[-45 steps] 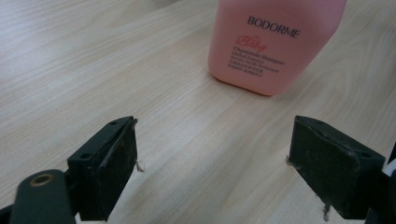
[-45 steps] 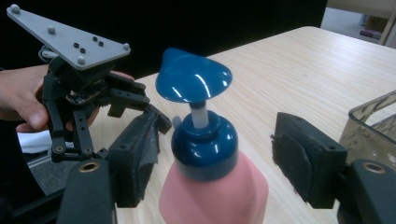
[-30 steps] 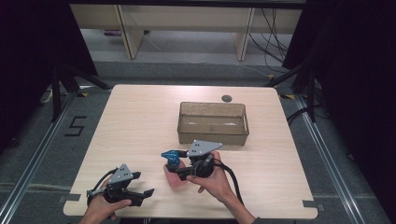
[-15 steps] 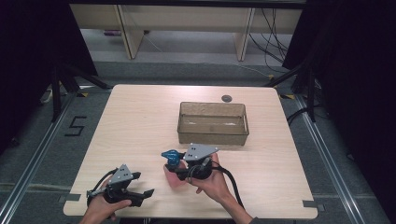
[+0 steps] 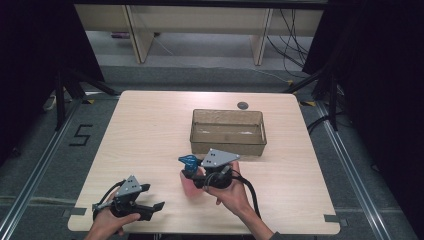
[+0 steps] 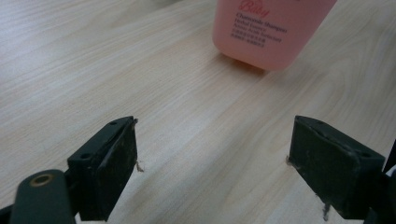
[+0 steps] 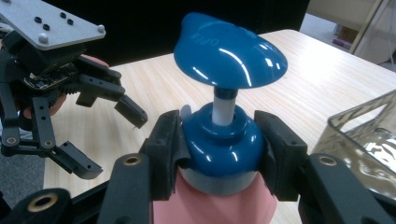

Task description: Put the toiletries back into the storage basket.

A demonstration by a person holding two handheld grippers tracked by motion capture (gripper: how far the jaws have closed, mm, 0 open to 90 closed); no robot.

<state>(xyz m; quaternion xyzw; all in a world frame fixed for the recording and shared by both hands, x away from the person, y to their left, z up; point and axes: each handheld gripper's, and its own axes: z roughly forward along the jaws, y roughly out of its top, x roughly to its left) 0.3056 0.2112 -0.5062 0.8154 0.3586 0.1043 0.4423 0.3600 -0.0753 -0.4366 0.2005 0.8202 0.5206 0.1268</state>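
bottle: pink pump bottle (image 5: pixel 190 184) with blue pump head (image 7: pixel 229 51), standing upright on the bench (image 5: pixel 150 130), near-centre, just near of the clear bin (image 5: pixel 227 131)
right gripper: right gripper (image 7: pixel 219 140) fingers clamped on the blue collar under the pump head, one finger each side; grip looks square
left gripper: left gripper (image 5: pixel 150 207) at near-left of bench, fingers wide apart, nothing between them; bottle base (image 6: pixel 268 32) sits ahead of it, apart
bin: clear bin empty as far as seen, far of the bottle, not touching it
done: grasp on bottle secured
left: bottle base looks to be resting on the bench, not lifted yet; likely lift and carry toward bin, release inside
progress: early, roughly grasp stage
risk: collar grip is high on the bottle, body may swing when lifted
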